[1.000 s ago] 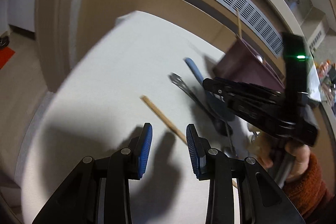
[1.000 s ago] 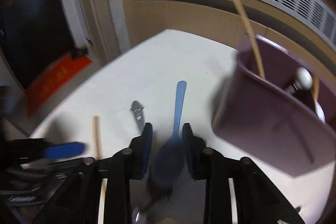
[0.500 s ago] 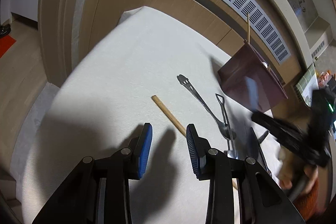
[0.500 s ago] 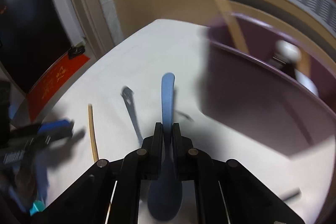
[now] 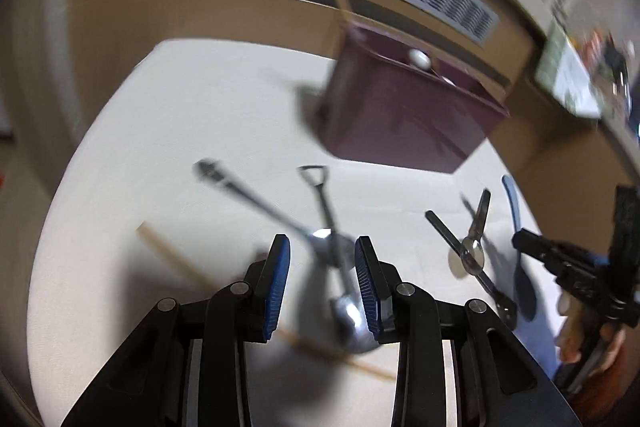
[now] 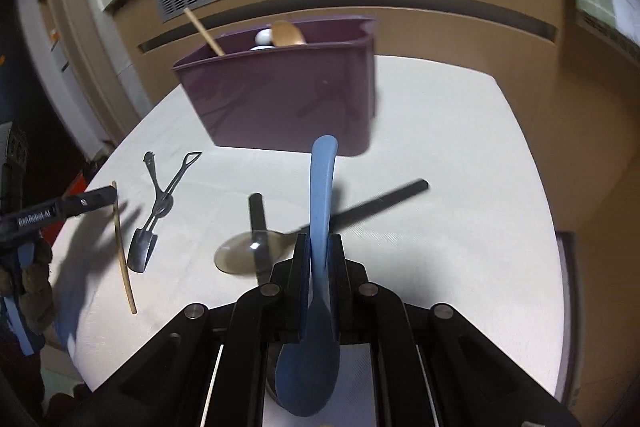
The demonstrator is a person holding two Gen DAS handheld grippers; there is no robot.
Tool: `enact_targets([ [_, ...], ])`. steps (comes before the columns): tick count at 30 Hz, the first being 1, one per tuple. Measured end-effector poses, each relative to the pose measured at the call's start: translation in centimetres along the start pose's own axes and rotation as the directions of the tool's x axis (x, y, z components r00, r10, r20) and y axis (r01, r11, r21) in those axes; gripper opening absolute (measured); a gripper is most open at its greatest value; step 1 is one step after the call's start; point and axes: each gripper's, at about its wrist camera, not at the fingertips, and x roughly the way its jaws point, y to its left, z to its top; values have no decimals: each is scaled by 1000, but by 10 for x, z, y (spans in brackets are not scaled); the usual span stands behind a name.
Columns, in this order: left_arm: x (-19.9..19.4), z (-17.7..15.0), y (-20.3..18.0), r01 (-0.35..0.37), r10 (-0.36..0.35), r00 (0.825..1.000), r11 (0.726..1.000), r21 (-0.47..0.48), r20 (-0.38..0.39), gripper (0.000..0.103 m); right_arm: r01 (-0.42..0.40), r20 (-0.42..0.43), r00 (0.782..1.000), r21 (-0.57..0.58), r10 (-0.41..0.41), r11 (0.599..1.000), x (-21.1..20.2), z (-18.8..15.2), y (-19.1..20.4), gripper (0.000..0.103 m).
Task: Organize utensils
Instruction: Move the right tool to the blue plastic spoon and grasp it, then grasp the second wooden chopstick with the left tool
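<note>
Left wrist view
Bin: one purple utensil bin at the table's far side, a wooden stick and a white round knob poking out of its top.
Metal pieces near my jaws: two, crossed. A shovel-handled spoon runs from its loop handle down to a shiny bowl just inside my right pad; a long metal spoon lies slanted across it. Both are blurred.
Chopstick: one wooden chopstick slants under my left finger and passes beneath me.
Pieces to the right: one clear spoon and one dark-handled utensil, crossed on the table.
My left gripper: jaws spread wide, nothing clamped, above the crossed metal pieces.
Other side: my right gripper shows at the right edge with the blue spoon in it.

Right wrist view
Blue spoon: one, pinched between my pads at the neck, handle pointing ahead toward the bin, bowl hanging back under the camera.
My right gripper: jaws closed tight on that blue spoon.
Bin: one, straight ahead beyond the handle tip; in it one stick, one white knob, one wooden spoon bowl.
On the table: one clear spoon with a black handle, crossed by one dark-handled utensil, just left of my jaws.
Further left: the two crossed metal pieces and one chopstick beside them.
Left edge: my left gripper, too cropped here to read its jaws.
</note>
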Motion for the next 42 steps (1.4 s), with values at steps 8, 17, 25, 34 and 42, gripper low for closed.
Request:
enact_targets([
  [8,52,29,-16,-122,130,983,990,69,-130,33,-9,50,999,-13,10,1000,-23,-15,-3,7],
  [17,6,18,5,-104,101,993,993,-54,-66,30,-9,41,999,5,9,1000,-17,-23,-13,7],
  [25,-23,-19,81,-176,136,981,920,-350,-135,30,-22,-5,1000,55,23,998,-5,-29,-21,7],
  [34,21,3,27,-175,169,982,982,-74,-89,30,21,-45,999,4,-21,1000,0,-31,-8,8],
  [42,27,-5,-5,-97,103,991,993,70,-87,31,71,-97,992,-72,-78,995,18,-15,-4,10],
])
